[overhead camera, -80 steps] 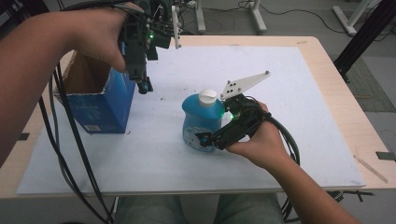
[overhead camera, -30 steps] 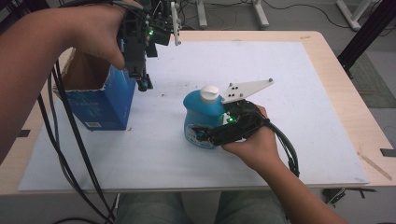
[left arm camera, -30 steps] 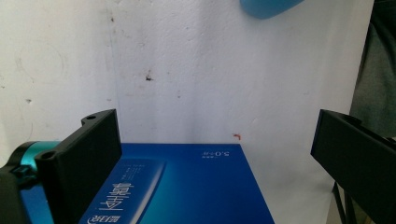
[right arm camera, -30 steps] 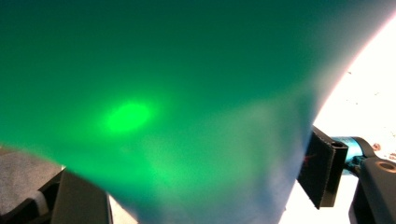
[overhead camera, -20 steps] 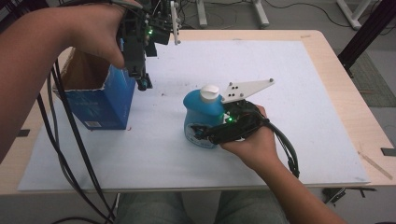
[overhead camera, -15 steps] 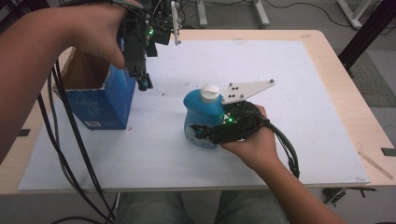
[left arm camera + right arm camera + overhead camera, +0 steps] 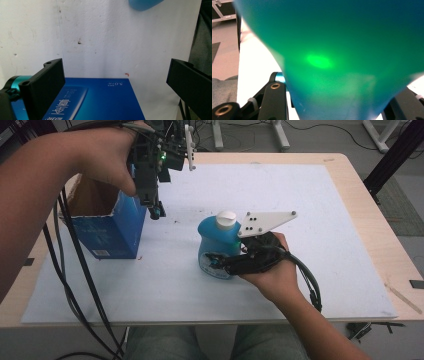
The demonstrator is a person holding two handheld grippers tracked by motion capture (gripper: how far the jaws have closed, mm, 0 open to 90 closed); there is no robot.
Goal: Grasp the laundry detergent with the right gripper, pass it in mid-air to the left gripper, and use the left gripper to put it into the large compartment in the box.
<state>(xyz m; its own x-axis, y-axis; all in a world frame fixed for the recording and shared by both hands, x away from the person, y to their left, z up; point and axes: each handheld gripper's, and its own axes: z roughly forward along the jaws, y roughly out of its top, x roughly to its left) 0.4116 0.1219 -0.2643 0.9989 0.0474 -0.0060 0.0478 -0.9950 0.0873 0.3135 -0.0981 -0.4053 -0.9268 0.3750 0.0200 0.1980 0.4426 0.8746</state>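
Right claw (image 7: 216, 261) clamped on the lower body of the blue bottle (image 7: 218, 244), one jaw to each side, as in the right gripper view where the bottle (image 7: 337, 55) crowds the lens between the two black jaws. Bottle upright with white cap (image 7: 226, 218) on top, standing near the middle of the bench (image 7: 350, 185), on the white sheet (image 7: 310, 195). Against 2.7 seconds ago: bottle and right hand (image 7: 272, 275) shifted slightly away from the near edge and toward the left one; over the last second, hardly any change.

Left claw (image 7: 115, 82) wide open, nothing between the jaws, hanging over the right wall of the blue box (image 7: 112, 227). Same place as before. Box open-topped, toward the left edge of the bench, well apart from the bottle.
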